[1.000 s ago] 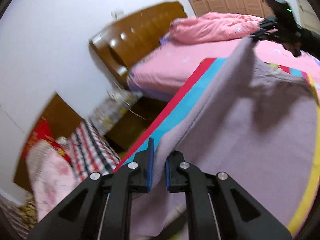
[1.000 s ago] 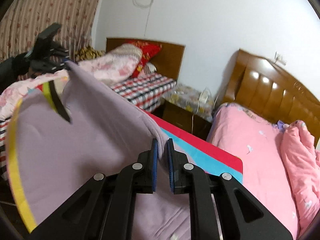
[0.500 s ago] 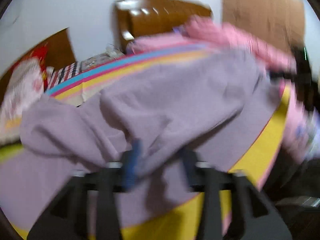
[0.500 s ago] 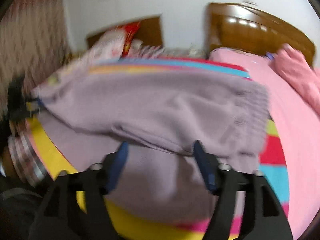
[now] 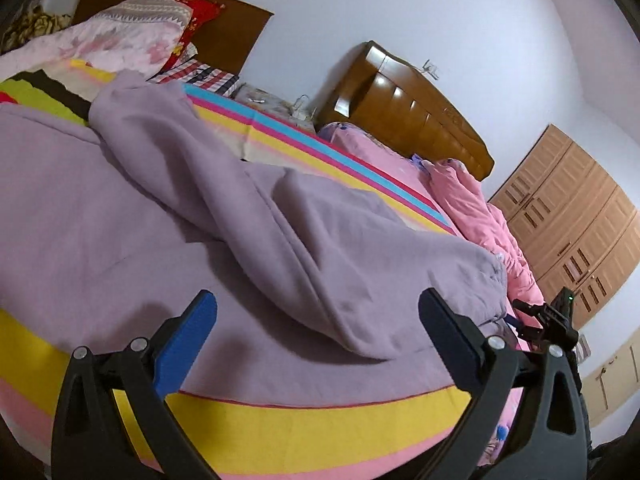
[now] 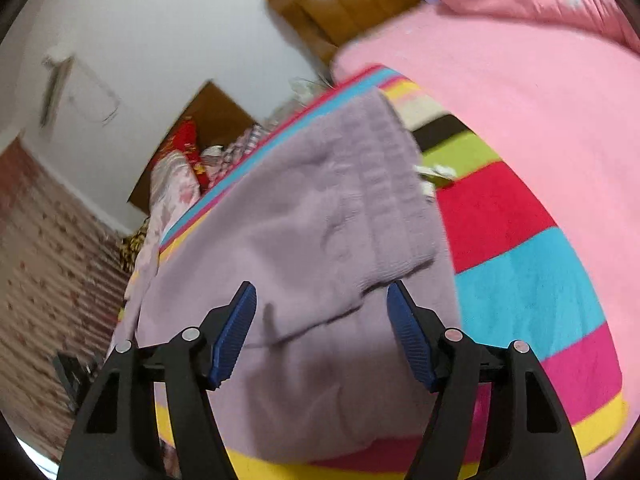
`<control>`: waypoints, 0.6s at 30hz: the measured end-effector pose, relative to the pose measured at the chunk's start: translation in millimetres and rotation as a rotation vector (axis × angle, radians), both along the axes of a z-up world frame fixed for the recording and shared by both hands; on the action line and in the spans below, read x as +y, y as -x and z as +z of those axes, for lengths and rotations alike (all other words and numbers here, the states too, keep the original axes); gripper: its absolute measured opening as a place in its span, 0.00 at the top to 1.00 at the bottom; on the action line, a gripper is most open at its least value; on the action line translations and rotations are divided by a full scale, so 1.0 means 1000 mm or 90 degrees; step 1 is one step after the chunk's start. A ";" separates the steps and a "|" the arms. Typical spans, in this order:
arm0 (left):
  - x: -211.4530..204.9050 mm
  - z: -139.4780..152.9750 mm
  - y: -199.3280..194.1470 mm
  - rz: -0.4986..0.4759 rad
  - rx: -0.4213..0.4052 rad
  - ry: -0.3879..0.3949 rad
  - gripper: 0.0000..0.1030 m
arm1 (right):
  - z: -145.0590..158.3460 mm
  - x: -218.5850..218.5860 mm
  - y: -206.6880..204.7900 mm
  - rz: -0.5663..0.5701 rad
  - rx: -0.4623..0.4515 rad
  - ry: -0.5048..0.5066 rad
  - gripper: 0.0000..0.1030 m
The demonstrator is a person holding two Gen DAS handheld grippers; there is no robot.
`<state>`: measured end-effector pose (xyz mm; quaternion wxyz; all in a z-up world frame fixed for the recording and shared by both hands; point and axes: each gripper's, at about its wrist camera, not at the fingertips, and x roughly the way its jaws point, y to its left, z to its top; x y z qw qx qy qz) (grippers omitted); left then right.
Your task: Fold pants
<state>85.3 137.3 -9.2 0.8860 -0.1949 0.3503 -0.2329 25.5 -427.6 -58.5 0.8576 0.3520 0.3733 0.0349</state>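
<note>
Soft lilac fleece pants [image 5: 248, 240] | long axis upper-left to lower-right (rumpled) | my left gripper [image 5: 316, 320] and right gripper [image 6: 320, 320] both gaping, empty, fold edge ahead

We see even indoor light in both views, bright on the white wall [image 5: 400, 12] and with no hard shadows. Glare spots shine on the glossy wooden headboard [image 5: 404, 108]. The left wrist view is sharp across most of the lilac pants [image 5: 280, 232]. The right wrist view is smeared toward its left and top edges, and the curtain [image 6: 48, 280] is streaked by blur. Both pictures bend strongly at the rim, where a black border closes in. Soft shadows lie under the pants' folds.
</note>
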 end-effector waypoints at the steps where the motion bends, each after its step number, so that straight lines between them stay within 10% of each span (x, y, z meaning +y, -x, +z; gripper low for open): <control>1: 0.000 0.001 -0.002 0.002 -0.002 -0.006 0.03 | -0.004 -0.006 -0.008 0.001 0.013 -0.033 0.36; 10: 0.007 -0.001 -0.005 0.023 0.008 0.011 0.03 | -0.006 -0.018 -0.017 -0.019 0.045 -0.052 0.69; 18: 0.007 -0.005 -0.021 0.018 0.054 0.019 0.03 | -0.012 -0.019 -0.013 -0.016 0.047 -0.059 0.66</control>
